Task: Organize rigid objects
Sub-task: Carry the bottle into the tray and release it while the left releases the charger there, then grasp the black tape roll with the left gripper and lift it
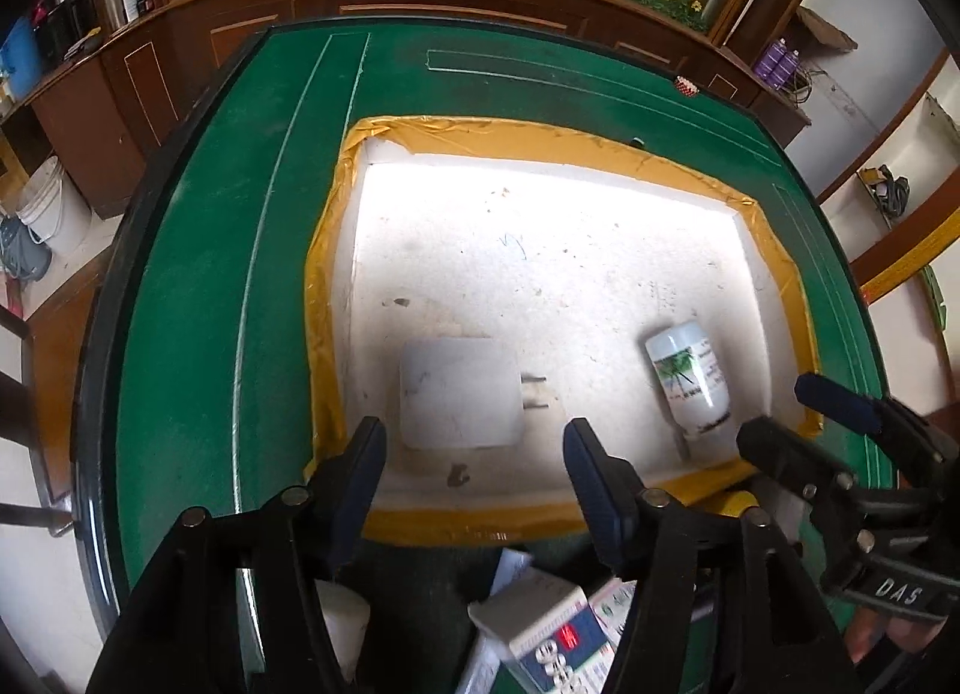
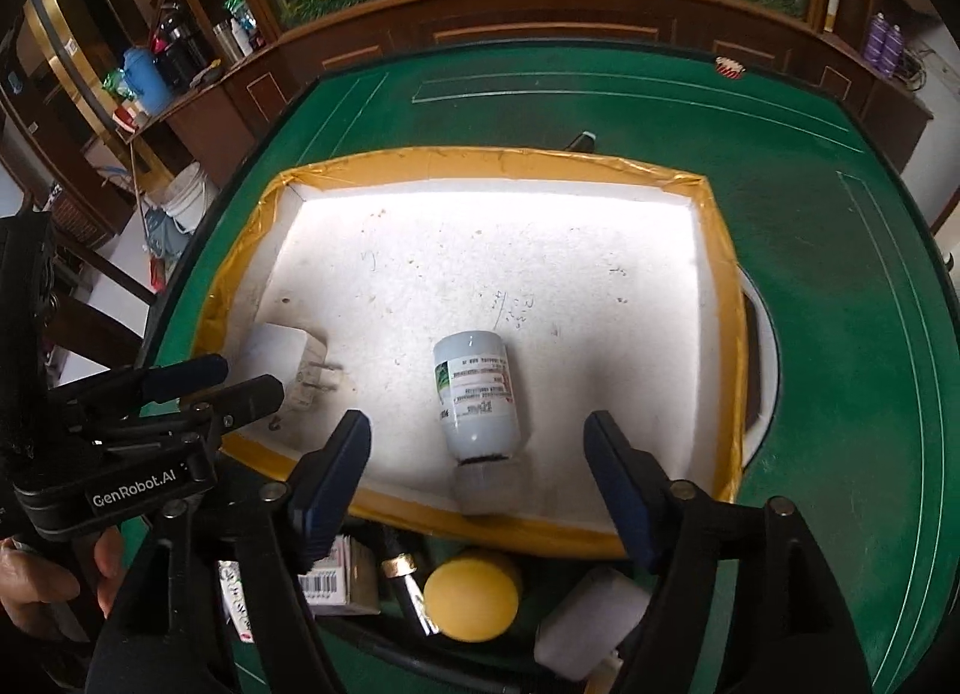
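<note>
A white foam tray (image 1: 540, 274) with yellow-taped rim (image 2: 510, 159) lies on the green table. In it lie a white plug adapter (image 1: 459, 392), prongs to the right, and a white pill bottle (image 1: 687, 382) on its side. In the right wrist view the bottle (image 2: 477, 394) lies with its cap toward me, and the adapter (image 2: 282, 361) is at the tray's left. My left gripper (image 1: 474, 454) is open and empty, just before the adapter. My right gripper (image 2: 477, 454) is open and empty, its fingers either side of the bottle's cap end.
In front of the tray lie loose items: a medicine box (image 1: 540, 634), a barcoded box (image 2: 336, 580), a yellow ball (image 2: 471, 595), a white object (image 2: 591, 622) and a dark pen-like item (image 2: 408, 580). A wooden cabinet (image 2: 540, 21) stands behind the table.
</note>
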Available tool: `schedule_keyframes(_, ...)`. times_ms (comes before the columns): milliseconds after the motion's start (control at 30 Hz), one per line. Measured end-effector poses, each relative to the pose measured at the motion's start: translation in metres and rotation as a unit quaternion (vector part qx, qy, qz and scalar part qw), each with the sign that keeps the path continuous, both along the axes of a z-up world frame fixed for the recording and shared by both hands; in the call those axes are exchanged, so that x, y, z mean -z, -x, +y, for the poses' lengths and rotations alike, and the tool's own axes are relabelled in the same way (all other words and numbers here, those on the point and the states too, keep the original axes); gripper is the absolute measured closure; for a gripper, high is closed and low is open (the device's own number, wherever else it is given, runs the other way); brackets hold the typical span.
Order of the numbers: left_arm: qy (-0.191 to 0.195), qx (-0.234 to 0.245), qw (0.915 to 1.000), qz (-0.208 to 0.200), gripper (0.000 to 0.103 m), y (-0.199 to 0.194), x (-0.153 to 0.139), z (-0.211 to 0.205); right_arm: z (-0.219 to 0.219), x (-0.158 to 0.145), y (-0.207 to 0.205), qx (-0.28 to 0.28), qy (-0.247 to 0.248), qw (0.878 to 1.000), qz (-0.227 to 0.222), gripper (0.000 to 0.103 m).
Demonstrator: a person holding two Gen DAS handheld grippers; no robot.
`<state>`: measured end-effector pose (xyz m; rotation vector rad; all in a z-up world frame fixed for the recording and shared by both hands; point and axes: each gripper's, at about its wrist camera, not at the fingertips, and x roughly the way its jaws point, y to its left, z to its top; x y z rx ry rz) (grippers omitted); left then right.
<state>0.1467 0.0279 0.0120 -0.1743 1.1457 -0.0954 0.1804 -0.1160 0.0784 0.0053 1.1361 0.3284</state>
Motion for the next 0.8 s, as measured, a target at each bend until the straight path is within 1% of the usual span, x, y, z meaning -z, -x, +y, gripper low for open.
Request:
schedule_keyframes(67, 0.003, -0.002, 1.0, -0.009, 0.036, 0.007, -0.007, 0.001, -0.001, -0.003, 0.007, 0.007, -0.002, 1.0, -0.002, 0.02)
schedule_keyframes(133, 0.005, 0.003, 0.9999, -0.015, 0.036, 0.015, -0.013, 0.003, -0.002, -0.006, 0.015, 0.01, -0.009, 1.0, -0.002, 0.011)
schedule_keyframes(200, 0.008, 0.011, 0.9997, -0.022, 0.036, 0.022, -0.017, 0.003, -0.003, -0.01, 0.025, 0.013, -0.015, 1.0, -0.008, 0.005)
schedule_keyframes(300, 0.02, 0.016, 0.9993, -0.027, 0.024, 0.036, -0.024, 0.008, -0.004, -0.014, 0.04, 0.019, -0.015, 1.0, -0.014, 0.001)
schedule_keyframes(367, 0.027, 0.014, 0.9991, -0.028, 0.015, 0.042, -0.028, 0.012, -0.008, -0.015, 0.048, 0.028, -0.017, 0.999, -0.013, 0.001)
schedule_keyframes(433, 0.035, 0.012, 0.999, -0.025, 0.012, 0.05, -0.028, 0.015, -0.012, -0.015, 0.057, 0.037, -0.024, 0.999, -0.009, 0.0)
schedule_keyframes(533, 0.043, 0.015, 0.9988, -0.019, 0.012, 0.06, -0.027, 0.019, -0.017, -0.012, 0.068, 0.046, -0.03, 0.998, -0.002, 0.0)
schedule_keyframes(700, 0.053, 0.017, 0.9984, -0.015, 0.012, 0.092, -0.025, 0.031, -0.027, -0.007, 0.094, 0.059, -0.045, 0.997, 0.013, 0.0)
schedule_keyframes(800, 0.048, 0.003, 0.9987, -0.012, 0.011, 0.112, -0.02, 0.047, -0.036, -0.003, 0.115, 0.067, -0.051, 0.996, 0.024, 0.0)
